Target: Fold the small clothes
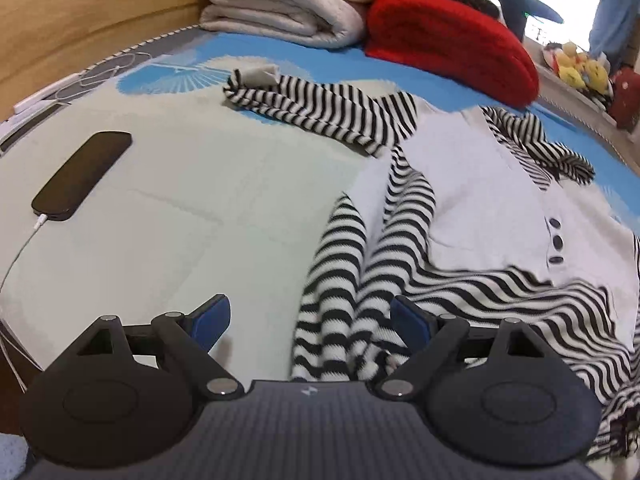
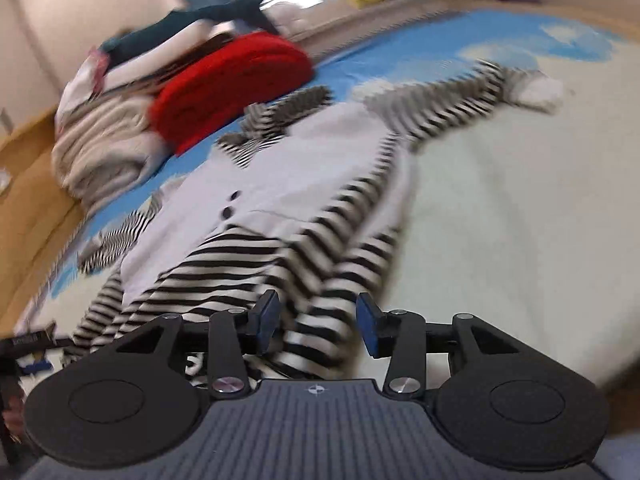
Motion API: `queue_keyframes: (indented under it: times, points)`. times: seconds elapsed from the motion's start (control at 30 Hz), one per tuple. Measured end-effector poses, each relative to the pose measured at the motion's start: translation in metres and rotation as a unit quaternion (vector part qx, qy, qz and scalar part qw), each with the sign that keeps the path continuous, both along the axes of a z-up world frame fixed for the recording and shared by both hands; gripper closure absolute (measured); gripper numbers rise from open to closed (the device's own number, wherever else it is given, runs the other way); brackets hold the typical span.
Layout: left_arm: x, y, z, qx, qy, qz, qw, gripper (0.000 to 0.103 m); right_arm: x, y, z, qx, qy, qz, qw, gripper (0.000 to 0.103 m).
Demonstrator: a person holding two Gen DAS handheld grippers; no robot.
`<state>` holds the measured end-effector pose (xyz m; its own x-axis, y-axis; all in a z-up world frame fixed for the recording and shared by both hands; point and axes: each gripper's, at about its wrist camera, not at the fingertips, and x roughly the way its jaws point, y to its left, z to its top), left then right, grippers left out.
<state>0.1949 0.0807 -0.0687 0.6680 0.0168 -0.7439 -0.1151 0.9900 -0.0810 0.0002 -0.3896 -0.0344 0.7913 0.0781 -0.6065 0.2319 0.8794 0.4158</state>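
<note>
We have the left gripper w/ jaws spread wide, nothing held, low over the hem of the black-and-white striped, white-bodied knit garment spread on the bed sheet. The right gripper is likewise parted, empty, straddling a striped fold. Risk: pinching one layer only, so the fold drags unevenly; right view is blurred, so aim is uncertain. Left of the garment: black phone w/ cable. Beyond the garment: red knit bundle, cream folded blanket. Nothing blocks.

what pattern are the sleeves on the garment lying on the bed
Black and white stripes on the long knit sleeves; clearest in the left wrist view.
</note>
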Motion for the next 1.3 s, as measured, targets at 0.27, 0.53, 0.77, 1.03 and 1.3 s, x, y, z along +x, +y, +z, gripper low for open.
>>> queue_keyframes:
  times: [0.27, 0.53, 0.77, 1.03, 1.3]
  points:
    - [0.009, 0.005, -0.011, 0.035, 0.028, -0.002, 0.9990, 0.012, 0.022, 0.026, -0.010, -0.023, 0.023, 0.011, 0.999, 0.058]
    - [0.008, 0.015, -0.004, 0.019, 0.011, 0.018, 0.9996, 0.012, 0.001, 0.006, 0.003, -0.050, -0.019, -0.034, 0.998, 0.074]
    - [0.007, 0.011, -0.005, 0.030, 0.009, 0.015, 0.9994, 0.012, 0.034, 0.023, -0.024, -0.049, 0.053, 0.001, 0.997, 0.074]
    - [0.008, 0.007, -0.006, 0.028, 0.011, 0.008, 0.9995, 0.012, 0.048, 0.044, -0.034, -0.105, 0.066, 0.008, 0.992, 0.061]
    - [0.007, -0.005, -0.005, 0.033, 0.004, -0.005, 0.9994, 0.012, 0.032, 0.045, -0.024, -0.164, 0.043, 0.011, 0.985, 0.100]
